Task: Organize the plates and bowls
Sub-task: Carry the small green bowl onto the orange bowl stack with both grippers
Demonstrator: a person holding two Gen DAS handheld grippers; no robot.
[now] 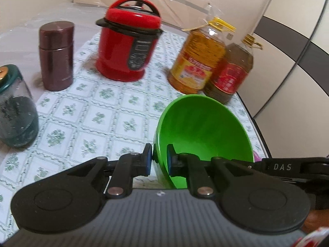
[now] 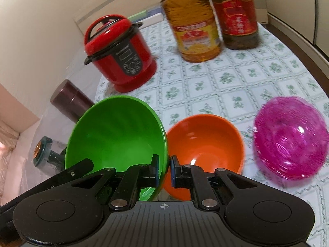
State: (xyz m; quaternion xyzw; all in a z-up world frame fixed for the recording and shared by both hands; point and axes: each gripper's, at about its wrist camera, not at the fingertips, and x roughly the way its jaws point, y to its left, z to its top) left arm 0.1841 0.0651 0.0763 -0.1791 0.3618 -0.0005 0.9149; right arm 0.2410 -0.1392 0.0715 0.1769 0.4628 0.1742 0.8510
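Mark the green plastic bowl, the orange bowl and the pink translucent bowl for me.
Green plastic bowl (image 2: 117,131): right wrist view, inner wall.
Orange plastic bowl (image 2: 205,142): right wrist view, inner wall.
Pink translucent bowl (image 2: 290,140): right wrist view, inside centre.

Table w/ floral cloth (image 2: 236,78): red cooker (image 2: 121,55), 2 oil bottles (image 2: 193,24), maroon flask (image 1: 56,55), orange bowl (image 2: 205,142), pink bowl (image 2: 292,140).

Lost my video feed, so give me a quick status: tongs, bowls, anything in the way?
Both tongs, left and right, shut on green bowl rim, opposite sides. Orange bowl beside it, pink bowl farther right. Nothing between them.
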